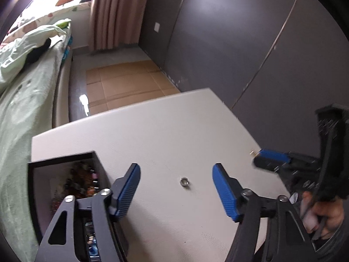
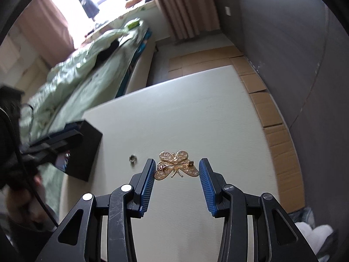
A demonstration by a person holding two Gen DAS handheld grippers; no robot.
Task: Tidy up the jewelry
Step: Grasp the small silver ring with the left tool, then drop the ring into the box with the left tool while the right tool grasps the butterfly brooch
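Holding a gold butterfly brooch (image 2: 176, 163) between my right gripper (image 2: 177, 170) jaws above the white tabletop (image 2: 196, 109).
Filigree wings, pin-back facing me; whether both pads press it I cannot tell. Beside the brooch lies a small silver ring (image 1: 184, 181), between my left gripper (image 1: 176, 174) half-open, empty jaws. Black box (image 1: 65, 174) contents blurred.

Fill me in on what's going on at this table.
A person is sorting jewelry with a hand-held gripper in each hand. The right hand-held gripper holds a gold butterfly brooch between its blue pads, pin side up, above the white table. The left hand-held gripper is open, its fingers either side of a small silver ring lying on the table. A black jewelry box sits at the table's edge.
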